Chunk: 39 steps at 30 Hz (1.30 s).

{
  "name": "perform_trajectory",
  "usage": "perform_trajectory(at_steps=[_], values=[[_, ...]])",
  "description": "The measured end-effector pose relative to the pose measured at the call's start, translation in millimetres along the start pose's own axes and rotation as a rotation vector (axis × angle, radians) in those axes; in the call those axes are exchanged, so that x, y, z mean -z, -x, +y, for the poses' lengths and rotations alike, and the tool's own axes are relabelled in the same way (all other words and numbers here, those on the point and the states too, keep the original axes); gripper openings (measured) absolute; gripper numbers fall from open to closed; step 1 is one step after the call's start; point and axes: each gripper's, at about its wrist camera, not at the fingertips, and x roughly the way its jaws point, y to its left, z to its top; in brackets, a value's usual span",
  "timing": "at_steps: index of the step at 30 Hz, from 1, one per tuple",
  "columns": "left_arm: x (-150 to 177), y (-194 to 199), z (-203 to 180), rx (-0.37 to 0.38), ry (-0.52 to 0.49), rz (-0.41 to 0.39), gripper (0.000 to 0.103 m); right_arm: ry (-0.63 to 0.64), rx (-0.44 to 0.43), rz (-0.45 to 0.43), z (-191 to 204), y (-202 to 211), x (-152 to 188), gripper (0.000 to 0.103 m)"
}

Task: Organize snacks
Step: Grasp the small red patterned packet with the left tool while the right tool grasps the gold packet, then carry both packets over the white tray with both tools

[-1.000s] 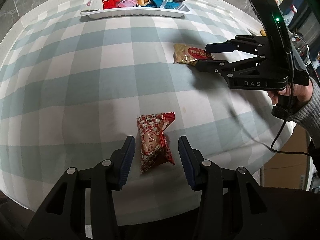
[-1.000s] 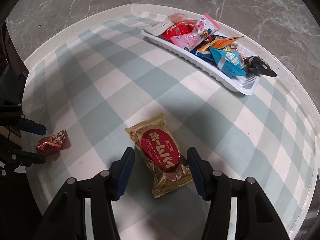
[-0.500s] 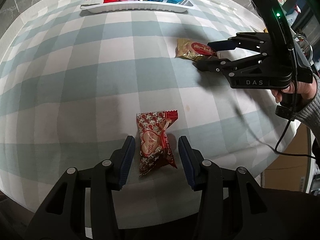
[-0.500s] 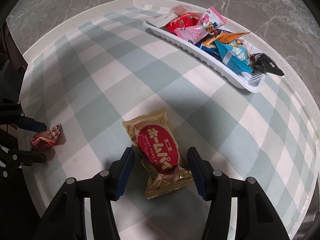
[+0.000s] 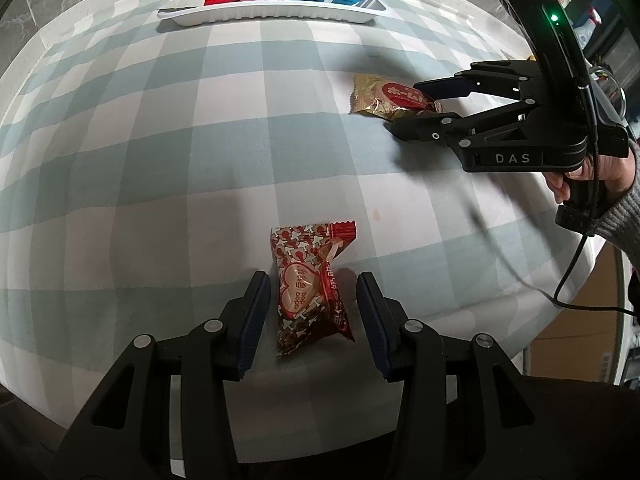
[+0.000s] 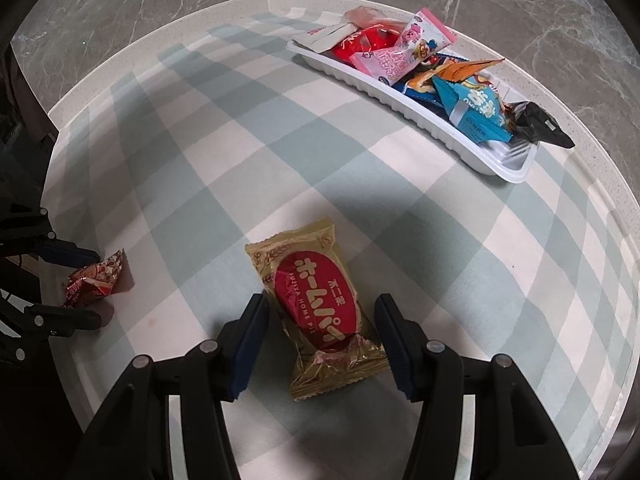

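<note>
A red star-patterned snack packet [image 5: 310,286] lies on the checked tablecloth between the open fingers of my left gripper [image 5: 310,292]; it also shows in the right wrist view [image 6: 94,278]. A gold packet with a red oval label [image 6: 316,308] lies between the open fingers of my right gripper [image 6: 322,316], and shows in the left wrist view [image 5: 394,98] with the right gripper [image 5: 404,106] around its near end. Neither packet is squeezed. A white tray [image 6: 416,116] at the far side holds several snack packets.
The tray [image 5: 272,14] sits near the table's far edge. The round table's rim [image 6: 592,184] curves close on the right. A cable [image 5: 576,264] hangs from the right gripper. A cardboard box [image 5: 576,344] stands off the table at right.
Both grippers have moved forward over their packets, so each packet now lies deeper between the fingers. Both stay open.
</note>
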Motion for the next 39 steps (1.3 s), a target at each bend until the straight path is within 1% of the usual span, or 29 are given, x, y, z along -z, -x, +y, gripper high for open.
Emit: perform_trajectory(at_steps=[2,5,7,8,9,10,11,12,13,15,16,17,18,22,23,24,25,26,27,28,29,30,31,33,34,35,36,39], values=[[0,0,-1,-0.001,-0.001,-0.006,0.043,-0.001,-0.001,0.002,1,0,0,0.057],[0,0,-1,0.017,0.003,-0.010,0.049,-0.003,-0.002,0.005,2,0,0,0.057],[0,-1,-3,0.027,0.000,-0.010,0.056,-0.002,-0.004,0.006,2,0,0,0.057],[0,-2,-5,0.032,-0.010,-0.010,0.061,-0.003,-0.006,0.008,2,0,0,0.057],[1,-3,-8,0.031,-0.025,-0.008,0.066,-0.004,-0.009,0.011,2,0,0,0.058],[1,-4,-12,0.021,-0.047,-0.006,0.068,-0.002,-0.010,0.014,2,0,0,0.059],[1,-5,-16,0.011,-0.063,-0.004,0.073,0.001,-0.010,0.016,3,0,0,0.059],[1,-7,-20,0.004,-0.073,-0.004,0.077,0.003,-0.016,0.018,3,0,0,0.062],[2,-8,-24,-0.002,-0.082,-0.005,0.079,0.013,-0.032,0.024,4,-1,0,0.064],[2,-9,-27,-0.008,-0.089,-0.005,0.083,0.041,-0.040,0.037,10,-3,1,0.080],[1,-9,-27,-0.005,-0.087,-0.005,0.083,0.059,-0.034,0.046,14,-5,1,0.084],[1,-9,-27,0.000,-0.080,-0.005,0.084,0.065,-0.034,0.054,17,-6,2,0.090],[0,-9,-25,0.009,-0.070,-0.005,0.084,0.061,-0.039,0.058,18,-7,1,0.093],[-2,-5,-16,0.059,-0.022,-0.011,0.084,0.063,-0.038,0.063,19,-6,2,0.092],[-2,-4,-13,0.072,-0.005,-0.016,0.084,0.065,-0.035,0.062,19,-6,2,0.090],[-2,-3,-11,0.077,0.003,-0.019,0.084,0.064,-0.032,0.058,18,-5,1,0.085],[-2,-2,-10,0.066,0.004,-0.020,0.084,0.055,-0.028,0.050,16,-3,1,0.082],[-2,-2,-10,0.059,-0.003,-0.018,0.081,0.049,-0.025,0.044,14,-1,1,0.070],[-1,-2,-10,0.053,-0.009,-0.022,0.080,0.042,-0.022,0.037,11,2,1,0.053],[-1,-1,-10,0.046,-0.007,-0.025,0.078,0.037,-0.017,0.035,8,4,1,0.044],[-1,-1,-9,0.034,-0.008,-0.029,0.072,0.038,-0.011,0.038,7,5,1,0.037],[-1,0,-9,0.016,-0.013,-0.033,0.062,0.044,-0.009,0.036,4,5,1,0.034],[-1,1,-7,-0.002,-0.019,-0.037,0.058,0.049,-0.007,0.035,4,5,2,0.034],[-1,3,-2,-0.013,-0.011,-0.041,0.042,0.049,-0.006,0.033,4,5,1,0.033],[-1,3,2,-0.015,-0.003,-0.042,0.038,0.044,-0.008,0.032,3,5,1,0.033],[-1,4,6,-0.014,0.005,-0.044,0.031,0.041,-0.010,0.030,2,6,2,0.033],[-1,4,10,-0.010,0.014,-0.045,0.028,0.038,-0.012,0.029,1,5,2,0.033],[-1,5,16,0.005,0.030,-0.047,0.028,0.033,-0.017,0.026,-1,6,2,0.033]])
